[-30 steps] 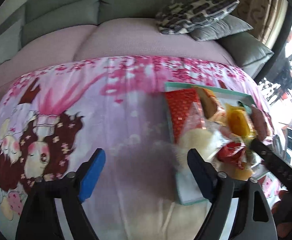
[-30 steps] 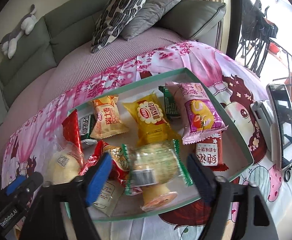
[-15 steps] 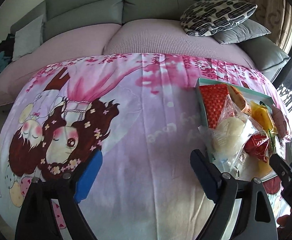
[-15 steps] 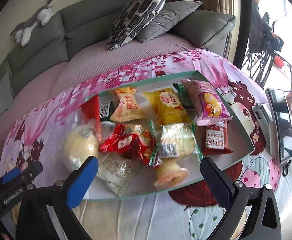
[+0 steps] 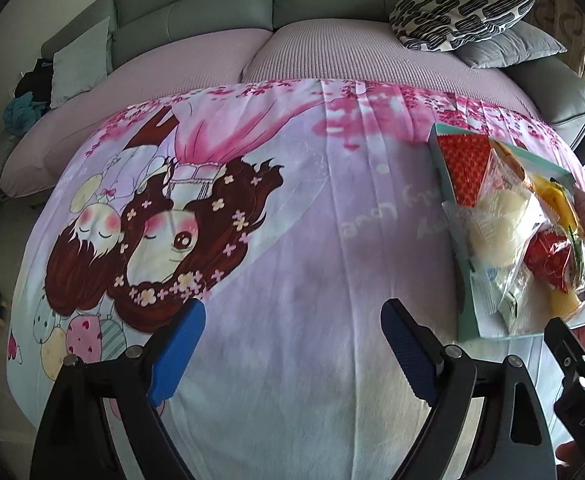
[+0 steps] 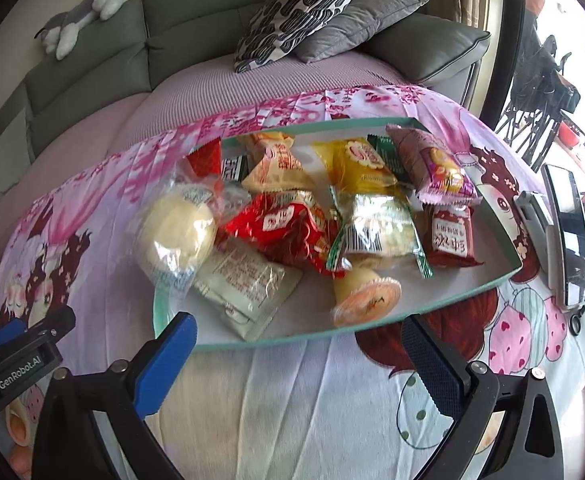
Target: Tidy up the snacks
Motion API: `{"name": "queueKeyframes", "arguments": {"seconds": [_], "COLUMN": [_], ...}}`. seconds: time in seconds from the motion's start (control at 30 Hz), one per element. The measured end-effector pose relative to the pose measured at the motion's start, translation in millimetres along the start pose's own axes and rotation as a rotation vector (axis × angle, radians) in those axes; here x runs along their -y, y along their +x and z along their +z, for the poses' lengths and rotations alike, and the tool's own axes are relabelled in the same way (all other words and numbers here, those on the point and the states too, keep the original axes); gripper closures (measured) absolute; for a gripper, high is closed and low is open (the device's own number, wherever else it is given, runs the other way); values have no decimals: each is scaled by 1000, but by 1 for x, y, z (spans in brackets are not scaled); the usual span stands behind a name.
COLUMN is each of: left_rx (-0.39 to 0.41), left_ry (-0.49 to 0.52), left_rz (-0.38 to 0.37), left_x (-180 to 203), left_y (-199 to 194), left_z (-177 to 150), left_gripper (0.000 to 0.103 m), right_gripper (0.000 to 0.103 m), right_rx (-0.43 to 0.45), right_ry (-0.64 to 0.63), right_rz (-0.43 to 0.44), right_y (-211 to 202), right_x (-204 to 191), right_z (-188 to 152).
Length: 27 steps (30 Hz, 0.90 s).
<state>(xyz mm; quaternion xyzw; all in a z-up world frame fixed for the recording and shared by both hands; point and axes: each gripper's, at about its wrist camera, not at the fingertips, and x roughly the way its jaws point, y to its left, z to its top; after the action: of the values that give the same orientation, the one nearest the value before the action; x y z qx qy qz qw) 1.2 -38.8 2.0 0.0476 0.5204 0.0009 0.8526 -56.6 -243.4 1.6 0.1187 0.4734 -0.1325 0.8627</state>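
Right wrist | right gripper (image 6: 298, 354) released, just opened, empty | phone (image 6: 568, 236) beside snack tray (image 6: 452, 300)

Lighting: we record daylight entering from the window (image 6: 572, 20) on the right, which is blown out to white. We note the left side dimmer, the sofa (image 5: 272, 0) back in muted tone.

Glare: we see bright reflections on the clear wrapper of the round bun (image 6: 176, 232) and the other snack packets.

Shadow: a soft grey patch lies on the printed cloth (image 5: 292, 264).

Distortion: strong fisheye bulge, black corners in both views.

Sharpness: we find slight softness throughout, more toward the rims.
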Motion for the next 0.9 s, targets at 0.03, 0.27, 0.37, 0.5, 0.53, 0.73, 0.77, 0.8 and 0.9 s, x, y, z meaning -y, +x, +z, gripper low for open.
{"name": "queueKeyframes", "arguments": {"seconds": [0.03,0.27,0.37,0.5,0.53,0.73,0.77,0.8,0.9], "left_rx": [-9,-51,-60,-73,-77,-99,-101,-102,-109], "left_ry": [1,-6,-8,6,9,13,14,16,20], "left_rz": [3,-3,-7,-8,-9,-18,-20,-21,-22], "left_x": [0,-1,-1,2,3,4,4,5,6], "left_y": [1,6,6,7,8,11,11,11,12], "left_z": [0,-2,-2,-3,-3,-4,-4,-4,-5], "left_gripper": [13,13,13,13,13,13,13,13,13], "right_gripper": [0,0,0,0,0,0,0,0,0], "right_rx": [-5,-5,-6,-9,-11,-7,-7,-8,-11], "right_ry": [-5,-6,0,10,13,20,21,22,27], "right_rz": [-5,-7,-13,-14,-15,-10,-10,-9,-10], "right_y": [1,2,2,3,3,3,3,3,4], "right_x": [-1,0,2,5,6,6,6,6,6], "right_z": [0,1,2,2,2,3,2,2,3]}}
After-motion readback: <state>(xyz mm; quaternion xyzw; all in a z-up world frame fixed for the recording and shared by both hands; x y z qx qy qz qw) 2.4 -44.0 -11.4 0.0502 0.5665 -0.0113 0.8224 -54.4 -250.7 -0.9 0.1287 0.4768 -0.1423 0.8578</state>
